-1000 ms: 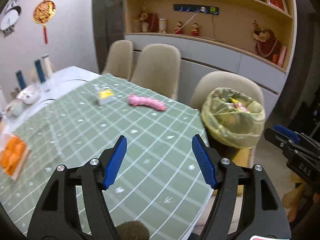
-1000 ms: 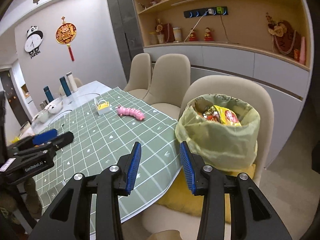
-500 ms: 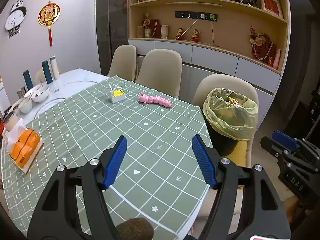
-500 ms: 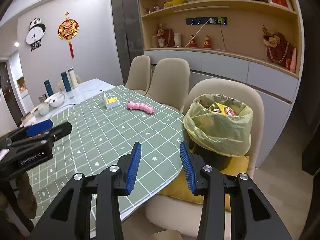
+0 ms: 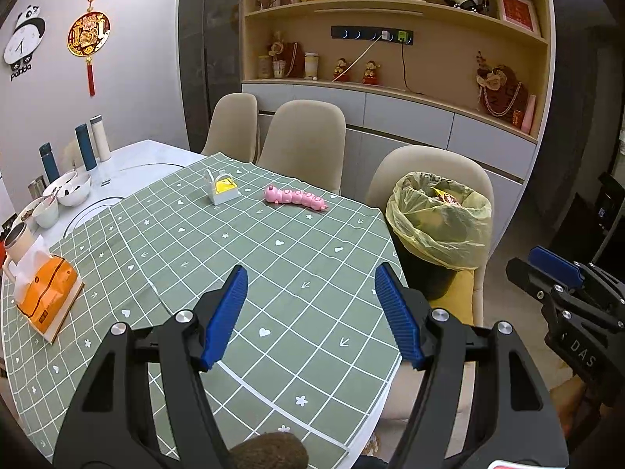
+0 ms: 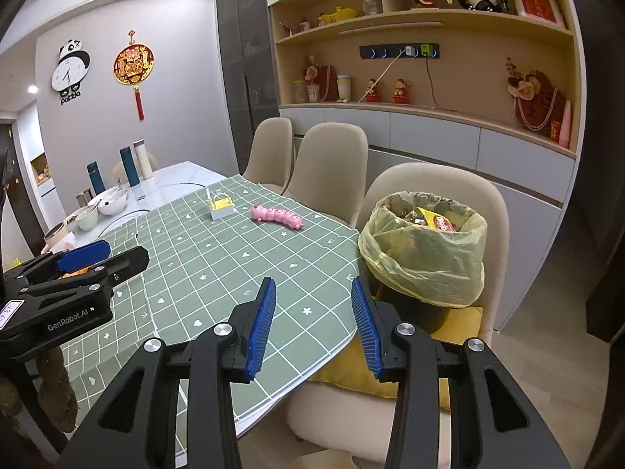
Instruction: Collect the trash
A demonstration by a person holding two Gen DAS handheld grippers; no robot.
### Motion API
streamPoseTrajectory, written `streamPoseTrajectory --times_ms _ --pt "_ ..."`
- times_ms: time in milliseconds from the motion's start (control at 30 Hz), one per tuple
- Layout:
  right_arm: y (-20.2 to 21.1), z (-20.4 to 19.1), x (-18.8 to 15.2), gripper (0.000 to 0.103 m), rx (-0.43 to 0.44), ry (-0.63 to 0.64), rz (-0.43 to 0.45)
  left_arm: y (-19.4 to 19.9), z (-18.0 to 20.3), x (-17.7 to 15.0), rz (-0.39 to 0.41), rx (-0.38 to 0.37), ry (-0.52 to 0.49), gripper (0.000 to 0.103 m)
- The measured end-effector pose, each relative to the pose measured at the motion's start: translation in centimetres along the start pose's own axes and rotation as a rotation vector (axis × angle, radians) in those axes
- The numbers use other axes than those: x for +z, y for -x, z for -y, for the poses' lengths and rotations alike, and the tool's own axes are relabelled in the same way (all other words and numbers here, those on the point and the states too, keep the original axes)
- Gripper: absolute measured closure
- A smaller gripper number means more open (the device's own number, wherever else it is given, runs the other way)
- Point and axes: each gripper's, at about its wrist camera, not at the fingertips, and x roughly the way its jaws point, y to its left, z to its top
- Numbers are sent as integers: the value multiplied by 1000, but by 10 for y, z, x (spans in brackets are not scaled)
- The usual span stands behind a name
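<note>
A bin lined with a yellow bag [image 5: 439, 224] [image 6: 424, 252] stands on a beige chair beside the table, with wrappers inside. On the green checked tablecloth [image 5: 242, 258] [image 6: 218, 262] lie a pink caterpillar toy [image 5: 295, 198] [image 6: 277, 216] and a small white and yellow box [image 5: 222, 192] [image 6: 220, 207], both at the far side. My left gripper [image 5: 310, 314] hovers open over the near part of the cloth, nothing between its blue pads. My right gripper [image 6: 312, 322] is open and empty over the table's edge, left of the bin.
An orange tissue pack [image 5: 45, 293] lies at the cloth's left edge. Bowls [image 5: 72, 193], a cup and three flasks [image 5: 84, 146] stand on the white table end. Beige chairs [image 5: 302, 144] line the far side. Shelves with ornaments fill the back wall.
Both grippers drew back from the table and bin, which now look smaller and farther. The views steadied in the last half second. Both stayed open and empty.
</note>
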Motion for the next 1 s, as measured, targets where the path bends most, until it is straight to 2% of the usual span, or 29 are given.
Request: streamPoseTrajectory --times_ms 1000 --pt "4 9 -1 65 -19 -32 13 -6 15 1 -10 -31 -28 39"
